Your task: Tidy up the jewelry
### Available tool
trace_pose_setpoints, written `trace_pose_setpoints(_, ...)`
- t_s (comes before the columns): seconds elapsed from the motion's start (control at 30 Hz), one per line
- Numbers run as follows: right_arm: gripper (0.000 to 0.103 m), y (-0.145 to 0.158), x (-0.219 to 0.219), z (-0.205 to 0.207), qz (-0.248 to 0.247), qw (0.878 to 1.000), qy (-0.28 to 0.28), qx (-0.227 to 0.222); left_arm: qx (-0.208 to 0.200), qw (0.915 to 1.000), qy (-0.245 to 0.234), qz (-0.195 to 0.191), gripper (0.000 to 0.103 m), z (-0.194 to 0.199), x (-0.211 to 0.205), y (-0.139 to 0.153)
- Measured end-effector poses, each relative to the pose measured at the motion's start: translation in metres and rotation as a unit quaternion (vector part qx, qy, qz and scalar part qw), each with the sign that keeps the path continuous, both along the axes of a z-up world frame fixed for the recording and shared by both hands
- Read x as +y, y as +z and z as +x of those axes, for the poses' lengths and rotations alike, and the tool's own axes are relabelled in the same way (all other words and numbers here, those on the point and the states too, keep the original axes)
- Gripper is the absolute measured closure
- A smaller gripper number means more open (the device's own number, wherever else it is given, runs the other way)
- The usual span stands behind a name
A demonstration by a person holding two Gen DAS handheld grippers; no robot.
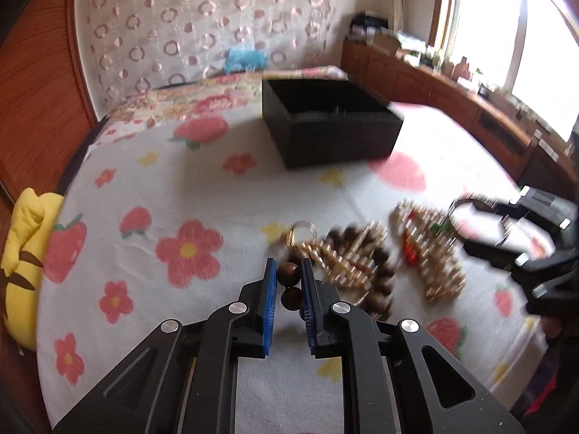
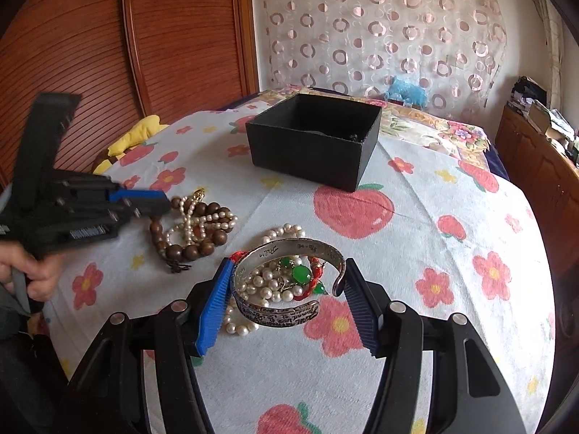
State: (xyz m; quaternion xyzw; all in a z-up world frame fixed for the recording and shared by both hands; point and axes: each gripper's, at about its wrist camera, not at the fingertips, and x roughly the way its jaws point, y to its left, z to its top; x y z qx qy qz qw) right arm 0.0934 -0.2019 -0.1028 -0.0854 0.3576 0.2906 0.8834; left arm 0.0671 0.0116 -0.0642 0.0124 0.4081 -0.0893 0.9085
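Note:
My left gripper is shut on the brown wooden bead bracelet, two of its beads between the blue pads; the rest of it lies tangled with a pearl strand. My right gripper is open, its fingers on either side of a silver cuff bangle that lies over pearls and a green-stone, red-cord piece. The left gripper also shows in the right wrist view. The open black box stands farther back on the bed.
A flower-and-strawberry cloth covers the bed. A yellow plush toy lies at the left edge. A wooden cabinet runs along the right wall under a window. A blue toy sits by the curtain.

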Motion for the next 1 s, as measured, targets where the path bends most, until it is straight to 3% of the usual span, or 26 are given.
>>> trace_pose_setpoints(0.3, 0.040, 0.003, 0.000, 0.001, 0.002, 1.000, -0.004, -0.005, -0.074, 0.9971, -0.020, -0.005, 0.091, -0.008, -0.013, 0.062)
trace_pose_setpoints(0.63, 0.040, 0.006, -0.004, 0.001, 0.005, 1.000, -0.006, -0.009, -0.114, 0.9924, -0.042, -0.021, 0.091, -0.019, -0.018, 0.102)
trace_pose_setpoints(0.8, 0.040, 0.007, -0.005, 0.001, 0.004, 1.000, -0.006, -0.010, -0.117, 0.9922, -0.041, -0.019, 0.091, -0.017, -0.016, 0.102)
trace_pose_setpoints(0.9, 0.040, 0.009, -0.005, 0.001, 0.004, 1.000, -0.006, -0.011, -0.096, 0.9948, -0.032, -0.005, 0.091, -0.010, -0.012, 0.088)
trace_pose_setpoints(1.0, 0.040, 0.010, -0.006, 0.000, 0.004, 1.000, -0.007, -0.012, -0.069, 0.9968, 0.000, 0.042, 0.091, 0.002, -0.003, 0.060)
